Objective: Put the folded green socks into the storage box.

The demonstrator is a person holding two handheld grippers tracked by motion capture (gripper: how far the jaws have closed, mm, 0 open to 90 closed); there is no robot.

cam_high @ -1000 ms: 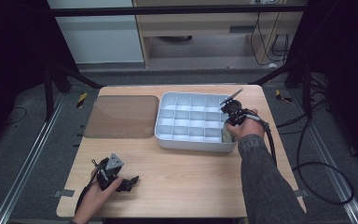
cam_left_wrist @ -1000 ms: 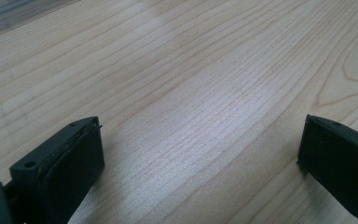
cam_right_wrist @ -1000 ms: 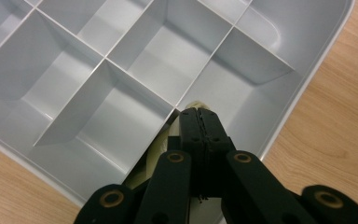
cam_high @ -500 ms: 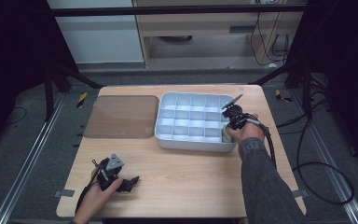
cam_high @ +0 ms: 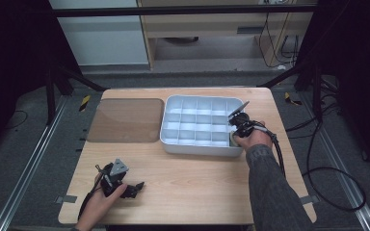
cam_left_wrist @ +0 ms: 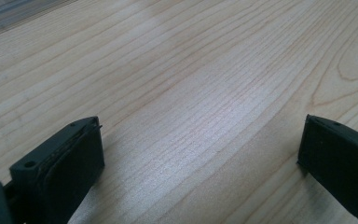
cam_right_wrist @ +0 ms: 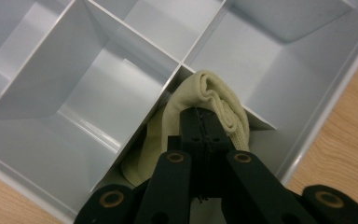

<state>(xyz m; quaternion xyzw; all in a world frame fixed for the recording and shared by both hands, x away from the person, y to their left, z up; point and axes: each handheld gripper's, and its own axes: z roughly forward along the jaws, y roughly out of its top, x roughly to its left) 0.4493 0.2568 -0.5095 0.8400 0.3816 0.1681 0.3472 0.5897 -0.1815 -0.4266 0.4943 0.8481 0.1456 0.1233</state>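
Left gripper [cam_high: 137, 185]: held low over the table [cam_high: 197, 183] near its front left corner, beside the person's left hand [cam_high: 103, 199]. In the left gripper view the jaws are seen spread wide, released, with bare wood grain between them.

Mat [cam_high: 125, 120]: brown, translucent, laid flat on the table's far left part, just beside the tray.

Tray [cam_high: 173, 144]: pale grey, divided into many compartments, set right of the mat.

Right gripper [cam_right_wrist: 204, 122]: pointed down into the tray's front right corner compartment. Jaws are clenched on the cloth [cam_right_wrist: 223, 105].

Cloth: cream, bunched, pinched at its upper fold; the rest is lowered into that corner compartment, against the dividers.
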